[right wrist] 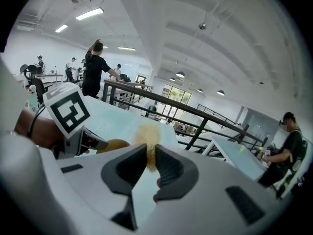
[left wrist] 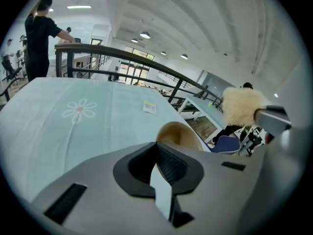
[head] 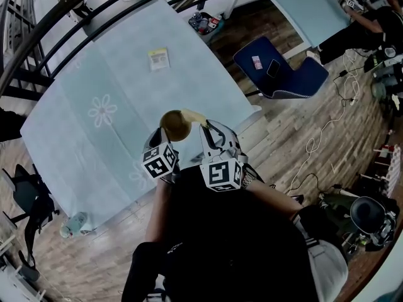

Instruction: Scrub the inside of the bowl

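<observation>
Left gripper [left wrist: 164, 168] is pinched tight on the rim of the wooden bowl [head: 175, 124], which sits mid-frame in the head view over the near edge of the light-blue table [head: 75, 137], while the right gripper [right wrist: 149, 163] is clamped on a fluffy yellow scrubber [right wrist: 146, 138] just beside the bowl.

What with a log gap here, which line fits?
left gripper shut on tan round bowl; right gripper shut on pale fuzzy scrubber; scrubber outside bowl

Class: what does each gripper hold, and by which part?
The left gripper clamps the brown bowl by its near rim; the right gripper pinches the fluffy scrub pad by one end.
</observation>
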`<state>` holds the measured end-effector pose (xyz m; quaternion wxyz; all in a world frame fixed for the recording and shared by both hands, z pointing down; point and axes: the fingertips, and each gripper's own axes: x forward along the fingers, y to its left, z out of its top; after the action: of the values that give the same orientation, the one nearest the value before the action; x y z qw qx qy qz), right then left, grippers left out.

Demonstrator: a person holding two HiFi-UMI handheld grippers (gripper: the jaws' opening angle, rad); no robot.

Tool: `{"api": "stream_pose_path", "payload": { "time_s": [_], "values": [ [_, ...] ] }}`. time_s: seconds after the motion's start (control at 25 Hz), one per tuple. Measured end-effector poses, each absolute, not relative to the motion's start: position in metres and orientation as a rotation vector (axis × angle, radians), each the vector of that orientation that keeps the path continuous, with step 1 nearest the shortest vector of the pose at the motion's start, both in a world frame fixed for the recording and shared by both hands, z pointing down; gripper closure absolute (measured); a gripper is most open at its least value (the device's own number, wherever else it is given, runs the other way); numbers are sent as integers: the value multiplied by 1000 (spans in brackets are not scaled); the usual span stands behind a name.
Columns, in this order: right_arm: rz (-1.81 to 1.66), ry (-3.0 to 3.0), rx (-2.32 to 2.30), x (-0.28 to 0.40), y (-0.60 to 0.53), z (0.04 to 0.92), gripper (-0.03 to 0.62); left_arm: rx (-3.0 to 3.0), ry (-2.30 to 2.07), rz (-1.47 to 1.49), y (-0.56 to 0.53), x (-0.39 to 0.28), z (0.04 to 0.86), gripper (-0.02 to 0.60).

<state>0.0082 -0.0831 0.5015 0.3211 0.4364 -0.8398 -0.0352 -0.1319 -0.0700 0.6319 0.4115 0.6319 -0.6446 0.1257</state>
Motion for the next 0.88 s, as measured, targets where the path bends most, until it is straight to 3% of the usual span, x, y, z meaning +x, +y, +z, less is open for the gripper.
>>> {"api": "stream_pose_path", "payload": {
  "time_s": [0.48, 0.88],
  "values": [
    [-42, -2216, 1129, 7, -80, 509, 536, 1354, -1461, 212, -79, -122, 720, 561],
    [-24, -2220, 1148, 15, -81, 510, 536, 1350, -1422, 265, -76, -109, 743, 560]
  ]
}}
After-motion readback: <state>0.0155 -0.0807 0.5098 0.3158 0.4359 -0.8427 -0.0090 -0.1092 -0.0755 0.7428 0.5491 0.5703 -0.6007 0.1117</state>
